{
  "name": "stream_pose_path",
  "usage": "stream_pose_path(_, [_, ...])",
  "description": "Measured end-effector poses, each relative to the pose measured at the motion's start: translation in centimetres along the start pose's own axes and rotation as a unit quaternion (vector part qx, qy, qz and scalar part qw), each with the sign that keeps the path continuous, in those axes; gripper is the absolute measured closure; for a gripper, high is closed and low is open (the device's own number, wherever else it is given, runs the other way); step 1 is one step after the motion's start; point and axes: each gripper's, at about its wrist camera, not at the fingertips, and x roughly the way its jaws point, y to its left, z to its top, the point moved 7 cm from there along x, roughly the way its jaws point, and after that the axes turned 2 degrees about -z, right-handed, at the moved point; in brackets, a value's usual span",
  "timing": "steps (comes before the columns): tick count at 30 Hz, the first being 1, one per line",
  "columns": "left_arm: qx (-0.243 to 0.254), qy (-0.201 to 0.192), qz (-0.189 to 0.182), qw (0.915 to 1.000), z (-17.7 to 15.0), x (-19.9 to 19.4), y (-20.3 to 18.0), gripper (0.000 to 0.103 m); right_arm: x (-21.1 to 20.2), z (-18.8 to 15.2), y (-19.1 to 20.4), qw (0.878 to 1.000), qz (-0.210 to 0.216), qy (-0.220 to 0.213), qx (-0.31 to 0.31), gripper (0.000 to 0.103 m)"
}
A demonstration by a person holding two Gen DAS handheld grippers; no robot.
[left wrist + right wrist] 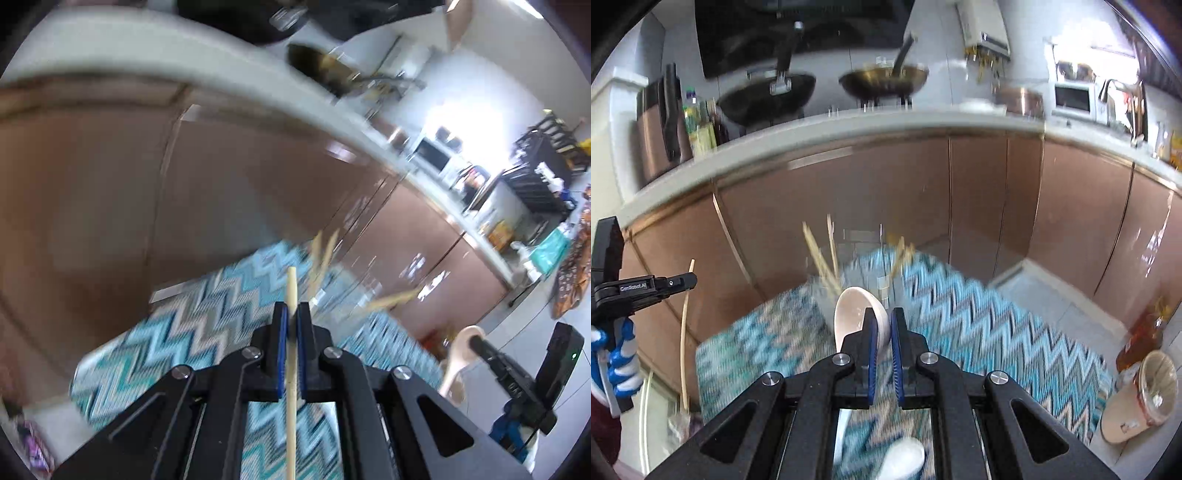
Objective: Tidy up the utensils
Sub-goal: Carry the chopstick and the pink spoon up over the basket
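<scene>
Chopstick (291, 295) clamped in left gripper (291, 314), spoon (855, 314) — in right gripper (884, 321)

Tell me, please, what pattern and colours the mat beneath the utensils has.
The mat has a zigzag chevron pattern in teal, light blue, grey and white; it shows best in the right wrist view.

You can read one marking only: white lettering that looks like "GenRobot.AI", printed on the black side of the left gripper (687, 281) where it shows at the left edge of the right wrist view. The first letters are small and slightly soft, so the spelling is not fully certain. Labels on the bottles (698, 127) at the left end of the desk (849, 125) are too blurred for you to read.
</scene>
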Motion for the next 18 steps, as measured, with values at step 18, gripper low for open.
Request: stream_pose_path(18, [0.057,-0.237,0.016,0.9697,9.5,10.8,-8.4,0.099,11.2,6.5,-0.2,0.973,-0.153,-0.160,-0.059,0.096])
